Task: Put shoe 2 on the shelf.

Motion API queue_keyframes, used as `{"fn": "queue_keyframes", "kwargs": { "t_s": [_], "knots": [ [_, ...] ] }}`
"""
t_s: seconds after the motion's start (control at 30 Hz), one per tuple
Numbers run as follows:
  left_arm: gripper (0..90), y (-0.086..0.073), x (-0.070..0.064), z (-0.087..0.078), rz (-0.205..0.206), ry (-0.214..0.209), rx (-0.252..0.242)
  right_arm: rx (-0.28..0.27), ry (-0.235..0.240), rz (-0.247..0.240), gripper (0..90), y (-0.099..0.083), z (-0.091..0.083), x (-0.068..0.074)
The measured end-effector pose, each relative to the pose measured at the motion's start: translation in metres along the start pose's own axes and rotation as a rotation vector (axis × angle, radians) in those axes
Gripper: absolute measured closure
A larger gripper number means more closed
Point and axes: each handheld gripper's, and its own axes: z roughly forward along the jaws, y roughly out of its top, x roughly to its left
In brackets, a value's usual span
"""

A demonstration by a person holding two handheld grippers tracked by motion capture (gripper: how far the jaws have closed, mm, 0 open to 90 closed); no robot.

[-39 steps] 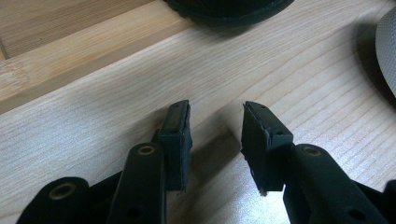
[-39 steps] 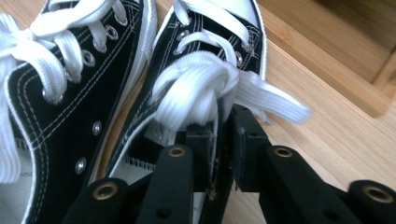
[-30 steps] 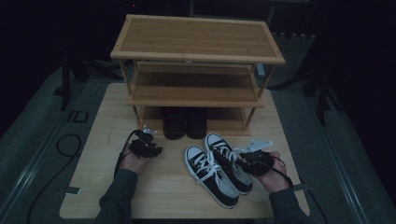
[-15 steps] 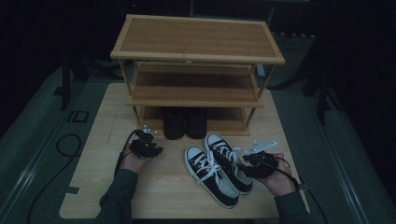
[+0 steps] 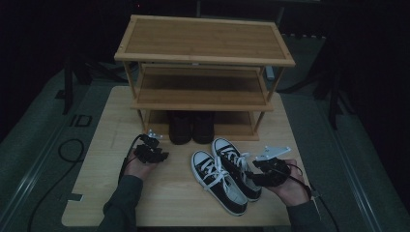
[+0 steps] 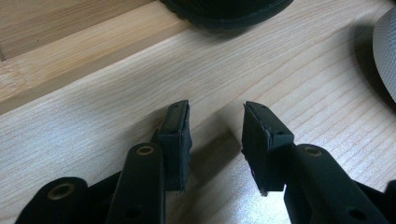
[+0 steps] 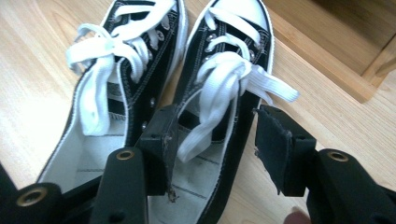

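High view: pair of black sneakers on the table, in front of the shoe rack; right gripper at the right sneaker's heel side, left gripper well left of the sneakers, near dark shoes under the rack.

Left gripper view: jaws parted, nothing between, just bare table.

Right gripper view: jaws wide apart, straddling the right sneaker's outer wall, not clamped; left sneaker just beside.
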Motion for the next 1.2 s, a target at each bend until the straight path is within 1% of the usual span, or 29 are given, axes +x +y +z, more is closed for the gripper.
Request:
{"fn": "queue_keyframes", "kwargs": {
  "t_s": [0.1, 0.23, 0.37, 0.43, 0.57, 0.63, 0.73, 0.8, 0.83, 0.87, 0.97, 1.03, 1.1, 1.2],
  "knots": [
    [61.7, 0.000, -0.001, 0.000, 0.001, 0.001, -0.001, -0.002, 0.006, -0.012, 48.1, 0.000, -0.001, 0.004],
    [61.7, 0.000, -0.001, 0.000, 0.001, 0.000, 0.000, -0.003, 0.016, -0.016, 46.3, -0.001, -0.001, 0.009],
    [61.8, 0.000, -0.001, 0.000, 0.002, -0.001, 0.000, 0.002, 0.039, -0.003, 45.9, -0.003, 0.001, 0.012],
    [61.8, 0.000, 0.000, 0.000, 0.001, -0.002, -0.001, 0.017, 0.055, -0.002, 46.1, -0.004, 0.005, 0.016],
    [61.6, 0.000, -0.001, 0.000, 0.003, -0.001, -0.001, 0.044, 0.077, -0.018, 47.6, -0.004, 0.013, 0.023],
    [61.6, 0.000, -0.001, 0.000, 0.002, -0.001, -0.001, 0.053, 0.070, -0.006, 45.5, -0.003, 0.017, 0.025],
    [61.6, 0.000, -0.001, 0.000, 0.002, -0.002, 0.000, 0.057, 0.077, 0.023, 41.8, -0.002, 0.024, 0.025],
    [61.6, 0.000, 0.000, 0.000, 0.001, -0.002, -0.001, 0.061, 0.081, 0.028, 40.6, -0.001, 0.026, 0.025],
    [61.7, 0.000, 0.000, 0.000, 0.001, -0.002, 0.000, 0.066, 0.083, 0.033, 38.6, 0.001, 0.031, 0.025],
    [61.7, 0.000, -0.001, 0.000, 0.001, -0.002, -0.001, 0.072, 0.081, 0.038, 38.6, 0.002, 0.034, 0.026],
    [61.6, 0.000, 0.000, 0.000, 0.001, -0.003, 0.000, 0.089, 0.077, 0.044, 40.3, 0.005, 0.042, 0.028],
    [61.6, 0.000, 0.000, 0.000, 0.002, -0.003, 0.000, 0.095, 0.075, 0.048, 44.1, 0.008, 0.046, 0.029],
    [61.7, 0.000, 0.000, 0.000, 0.001, -0.004, 0.000, 0.102, 0.058, 0.050, 48.7, 0.011, 0.051, 0.029],
    [61.7, 0.000, 0.000, 0.000, 0.000, -0.004, -0.002, 0.114, 0.066, 0.071, 51.6, 0.013, 0.056, 0.028]
  ]
}}
